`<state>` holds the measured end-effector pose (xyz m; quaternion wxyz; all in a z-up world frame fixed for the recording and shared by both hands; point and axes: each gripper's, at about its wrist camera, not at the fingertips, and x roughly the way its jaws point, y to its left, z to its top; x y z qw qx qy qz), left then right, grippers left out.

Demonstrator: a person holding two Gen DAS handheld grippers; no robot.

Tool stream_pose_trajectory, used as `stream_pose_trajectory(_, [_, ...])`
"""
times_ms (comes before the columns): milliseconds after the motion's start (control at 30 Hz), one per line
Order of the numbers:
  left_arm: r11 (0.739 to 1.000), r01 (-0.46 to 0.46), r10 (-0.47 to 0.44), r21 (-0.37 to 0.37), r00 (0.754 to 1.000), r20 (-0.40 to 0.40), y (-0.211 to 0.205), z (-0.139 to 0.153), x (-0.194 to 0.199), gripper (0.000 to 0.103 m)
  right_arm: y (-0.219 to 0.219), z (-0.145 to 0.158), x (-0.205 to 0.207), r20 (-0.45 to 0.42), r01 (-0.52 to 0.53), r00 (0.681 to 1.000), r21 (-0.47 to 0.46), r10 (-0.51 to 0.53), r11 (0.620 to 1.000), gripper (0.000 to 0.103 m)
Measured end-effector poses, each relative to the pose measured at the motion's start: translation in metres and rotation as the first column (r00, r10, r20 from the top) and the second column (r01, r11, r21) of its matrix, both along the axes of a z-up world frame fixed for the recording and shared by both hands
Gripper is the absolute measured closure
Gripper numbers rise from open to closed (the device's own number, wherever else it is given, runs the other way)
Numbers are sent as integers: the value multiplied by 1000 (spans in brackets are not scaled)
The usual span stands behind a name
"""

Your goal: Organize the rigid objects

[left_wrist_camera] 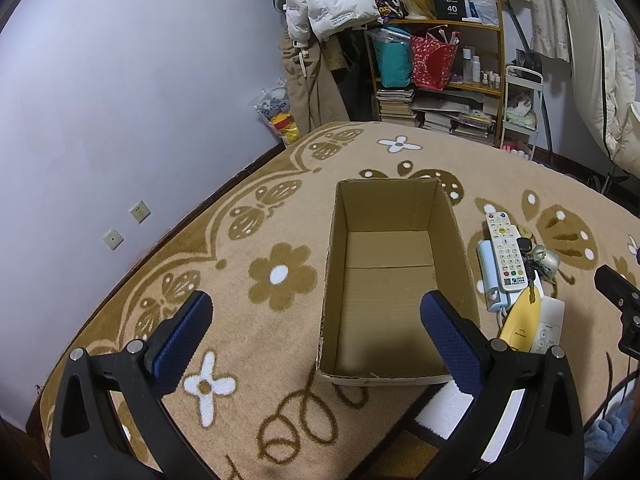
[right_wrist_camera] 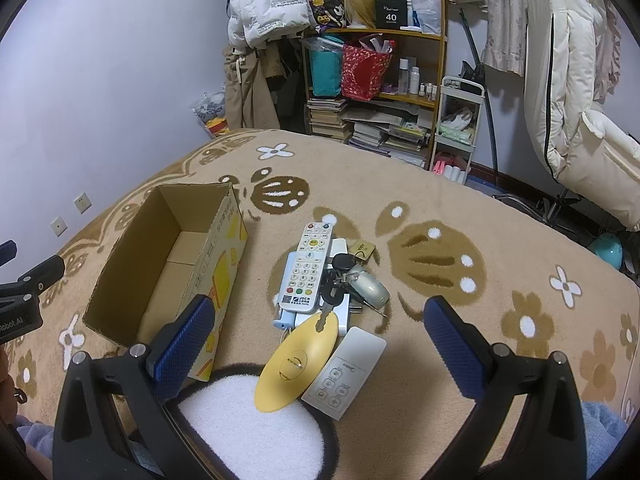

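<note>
An open cardboard box [left_wrist_camera: 394,276] [right_wrist_camera: 168,264] stands empty on the patterned carpet. To its right lies a pile: a white button remote [right_wrist_camera: 308,268] [left_wrist_camera: 505,254], a yellow oval object [right_wrist_camera: 298,362] [left_wrist_camera: 520,322], a small white remote [right_wrist_camera: 346,372], a bunch of keys [right_wrist_camera: 340,280] and a light blue device [left_wrist_camera: 489,272]. My left gripper [left_wrist_camera: 316,312] is open above the box's near end. My right gripper [right_wrist_camera: 320,316] is open and empty just above the pile.
A wooden shelf [right_wrist_camera: 376,80] with bags, bottles and book stacks stands at the far wall, with a white cart [right_wrist_camera: 456,128] beside it. Hanging coats [right_wrist_camera: 264,8] and a white padded chair [right_wrist_camera: 580,132] border the carpet. Wall sockets [left_wrist_camera: 140,212] sit at left.
</note>
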<state>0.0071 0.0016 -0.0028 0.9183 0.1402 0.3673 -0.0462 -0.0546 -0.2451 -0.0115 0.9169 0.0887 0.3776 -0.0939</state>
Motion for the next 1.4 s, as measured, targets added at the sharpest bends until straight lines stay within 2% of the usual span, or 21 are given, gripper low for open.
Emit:
stream_pose_trajectory(167, [1000, -5, 6, 14, 1000, -22, 1, -1, 6, 0, -3, -2, 0, -4, 8, 1000, 6, -8, 1000, 0])
stream_pose_trajectory(433, [999, -39, 36, -32, 997, -63, 7, -2, 24, 0, -9, -10, 3, -37, 1, 999, 36, 0, 999, 0])
stream_pose_trajectory(567, [998, -58, 58, 3, 996, -71, 6, -9, 32, 0, -15, -21, 7, -72, 11, 997, 61, -7, 998, 0])
stream_pose_trajectory(767, [997, -69, 71, 20, 989, -129, 1, -27, 50, 0, -25, -43, 20, -137, 39, 990, 77, -28, 996, 0])
stream_pose_trajectory(1233, [994, -91, 105, 65, 960, -260, -1, -66, 80, 0, -59, -100, 40, -291, 155, 950, 113, -117, 981, 0])
stream_pose_trajectory(1400, [988, -104, 129, 111, 959, -254, -1, -71, 83, 0, -65, -117, 40, -339, 183, 932, 120, -133, 976, 0])
